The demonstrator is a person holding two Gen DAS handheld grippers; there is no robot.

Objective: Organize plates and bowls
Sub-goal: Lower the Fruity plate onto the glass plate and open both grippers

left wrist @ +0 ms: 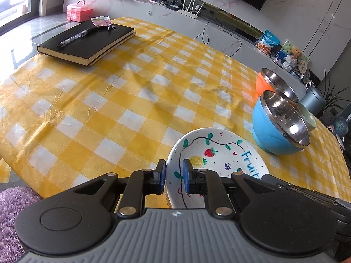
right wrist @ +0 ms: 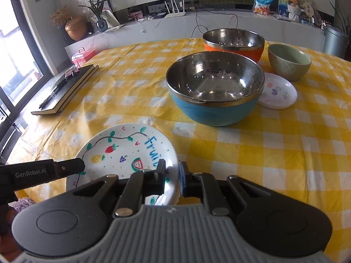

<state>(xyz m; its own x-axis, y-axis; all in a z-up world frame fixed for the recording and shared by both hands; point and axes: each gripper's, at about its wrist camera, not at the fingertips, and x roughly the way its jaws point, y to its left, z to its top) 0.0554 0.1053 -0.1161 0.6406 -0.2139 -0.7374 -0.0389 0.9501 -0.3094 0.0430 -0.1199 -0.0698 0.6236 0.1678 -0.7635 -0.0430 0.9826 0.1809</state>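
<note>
Right tool (right wrist: 172, 176): clamped on rim of plate (right wrist: 122, 153), lower centre.
Left tool (left wrist: 173, 176): clamped on same plate; arm lettered "GenRobot.AI".
Plate writing: "Fruit".
Beyond: blue bowl (right wrist: 215, 92), mid-frame on desk (right wrist: 285, 153).

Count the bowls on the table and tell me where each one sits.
3. The blue bowl is nearest the fruit plate; the orange bowl is behind it; the green bowl is right of the orange one. None seems hidden.

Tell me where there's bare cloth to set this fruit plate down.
Widest bare tablecloth lies between the black notebook and the blue bowl. Crowded on the right: orange bowl, green bowl and small plate cluster there with the blue one.
</note>
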